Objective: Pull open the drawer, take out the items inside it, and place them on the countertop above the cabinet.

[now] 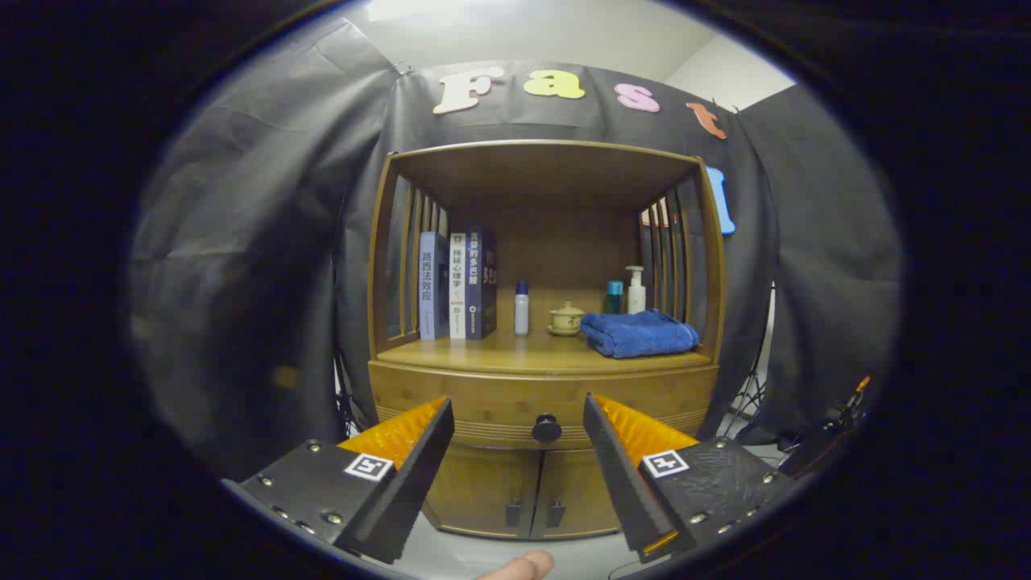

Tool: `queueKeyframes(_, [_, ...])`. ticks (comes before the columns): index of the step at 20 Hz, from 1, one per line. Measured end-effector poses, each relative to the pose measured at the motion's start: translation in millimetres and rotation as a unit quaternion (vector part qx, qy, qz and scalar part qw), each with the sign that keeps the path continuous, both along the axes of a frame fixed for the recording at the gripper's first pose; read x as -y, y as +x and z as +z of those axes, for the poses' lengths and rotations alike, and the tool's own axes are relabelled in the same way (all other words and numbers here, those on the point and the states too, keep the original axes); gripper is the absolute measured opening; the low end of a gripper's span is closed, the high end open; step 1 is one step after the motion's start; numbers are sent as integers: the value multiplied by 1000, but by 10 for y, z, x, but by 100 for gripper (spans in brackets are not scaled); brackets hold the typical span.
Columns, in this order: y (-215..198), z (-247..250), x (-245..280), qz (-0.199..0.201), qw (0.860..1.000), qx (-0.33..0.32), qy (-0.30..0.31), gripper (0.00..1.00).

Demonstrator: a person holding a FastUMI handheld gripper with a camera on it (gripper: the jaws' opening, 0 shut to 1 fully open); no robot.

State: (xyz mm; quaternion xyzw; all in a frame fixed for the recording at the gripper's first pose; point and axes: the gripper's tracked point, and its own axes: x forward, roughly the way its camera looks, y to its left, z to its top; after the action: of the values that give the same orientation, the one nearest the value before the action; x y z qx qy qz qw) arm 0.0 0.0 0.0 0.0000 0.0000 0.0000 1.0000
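Note:
A wooden cabinet stands ahead of me. Its drawer (483,403) is closed, with a round dark knob (546,428) on its front. My gripper (519,412) is open, and the knob shows in the gap between the two fingers, some way beyond their tips. Above the drawer lies the countertop (499,353), a wooden shelf under a roofed frame with slatted sides. The inside of the drawer is hidden.
On the countertop stand three books (456,283) at the left, a small white bottle (522,308), a lidded ceramic cup (566,319), a folded blue towel (638,333), and a teal bottle (614,296) with a pump bottle (635,290) behind it. Two lower doors (532,491) sit below the drawer. A fingertip (519,567) shows at the bottom.

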Motion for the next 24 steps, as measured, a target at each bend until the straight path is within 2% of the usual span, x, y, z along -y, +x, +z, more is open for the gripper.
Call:
queueKeyframes(7, [30, -125, 45, -7, 1000, -19, 9, 97])
queueKeyframes(20, [101, -139, -7, 0, 1000, -12, 7, 97])
queueKeyframes(24, [243, -163, -28, 6, 1000, -6, 7, 97])
